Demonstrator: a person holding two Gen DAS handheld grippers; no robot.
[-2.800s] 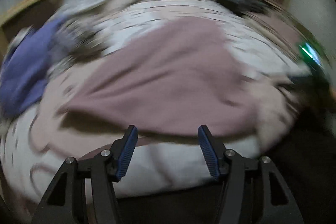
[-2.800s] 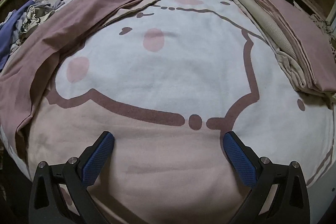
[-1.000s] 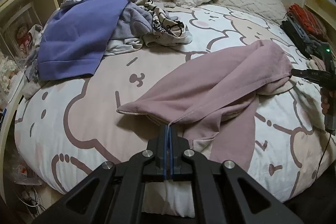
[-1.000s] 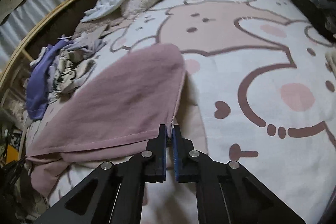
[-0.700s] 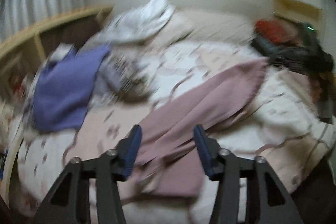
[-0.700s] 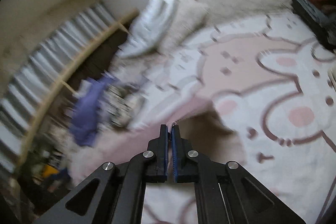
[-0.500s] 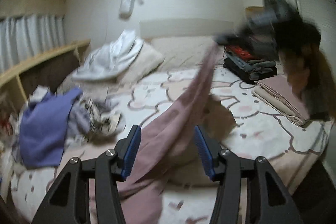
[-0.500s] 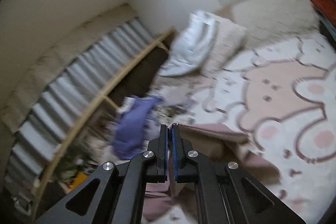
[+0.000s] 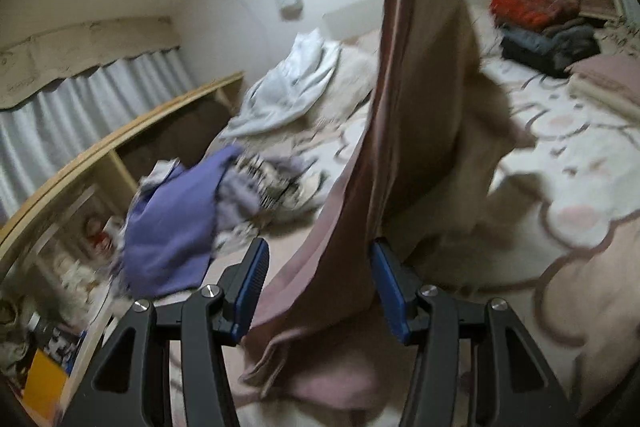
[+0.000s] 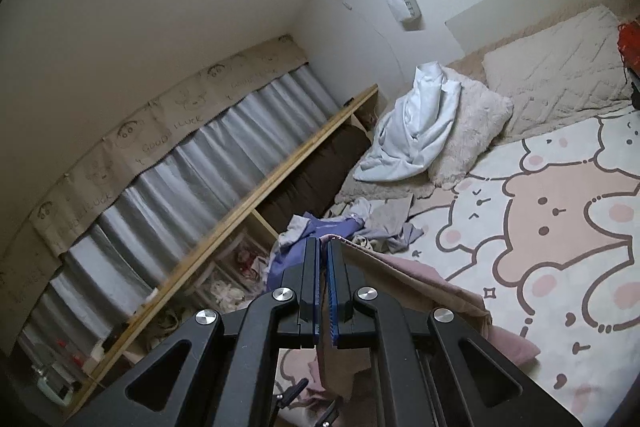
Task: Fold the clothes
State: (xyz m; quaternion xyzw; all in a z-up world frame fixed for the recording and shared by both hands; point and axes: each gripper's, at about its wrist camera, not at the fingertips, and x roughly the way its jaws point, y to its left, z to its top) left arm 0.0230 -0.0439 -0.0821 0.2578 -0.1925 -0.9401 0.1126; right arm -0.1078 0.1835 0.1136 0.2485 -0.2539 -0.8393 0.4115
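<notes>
A dusty-pink garment (image 9: 420,75) hangs lifted high above the bed, stretching from the top of the left wrist view down to a heap on the bedspread. My left gripper (image 9: 316,287) is open, with the hanging cloth passing loosely between its blue pads (image 9: 386,291). My right gripper (image 10: 324,283) is shut on the garment's edge (image 10: 404,279), raised well above the bed, and the cloth falls away below it.
The bed has a cartoon-print bedspread (image 10: 560,211). A purple garment and patterned clothes (image 9: 180,223) lie piled at its left side by a wooden shelf (image 10: 256,207). Pillows and a white cloth (image 10: 420,131) sit at the head. Folded stacks (image 9: 548,31) lie at the far right.
My left gripper has opened and let go of the pink garment's edge. My right gripper has risen high with the garment, pulling it up off the bed. Both cameras have tilted upward.
</notes>
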